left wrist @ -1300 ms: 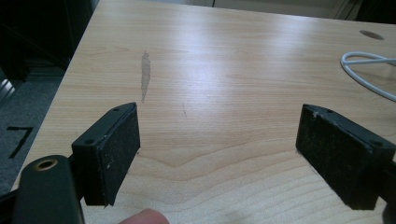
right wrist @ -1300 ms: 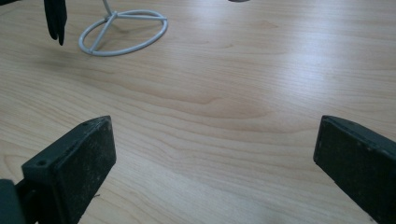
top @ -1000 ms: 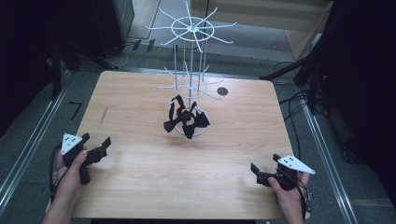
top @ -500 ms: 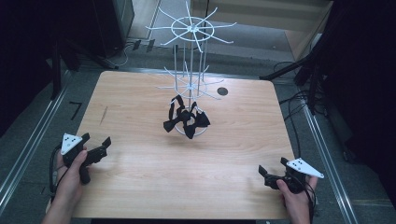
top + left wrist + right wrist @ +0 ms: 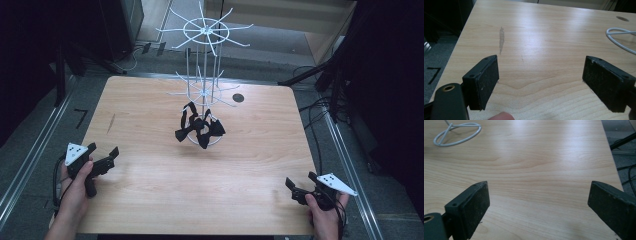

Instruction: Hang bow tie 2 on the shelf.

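A wooden table [image 5: 150,200] fills the middle of the high view, ringed by dark floor, metal rails and loose cables [image 5: 320,125]. A white wire rack [image 5: 204,75] is seen standing at the upper centre of the frame, its ring base resting on the tabletop. Black bow ties [image 5: 199,129] are hung in a bunch low on the rack, just above the base (how many cannot be told). A small dark hole [image 5: 238,98] is seen in the tabletop to the right of the rack.

The left gripper [image 5: 102,161] is held at the lower left of the frame over the table's edge, gripped by the left hand [image 5: 75,192]. In the left gripper view its jaws are spread wide with bare wood between them, and a grey streak [image 5: 501,40] is seen on the table ahead, with part of the rack's white base at the right edge.

The right gripper [image 5: 295,190] is held at the lower right of the frame by the right hand [image 5: 322,217], near the table's corner. In the right gripper view its jaws are likewise spread wide over empty wood, and the rack's base ring [image 5: 456,133] is seen at the upper left. Both grippers are kept well apart from the rack and ties.
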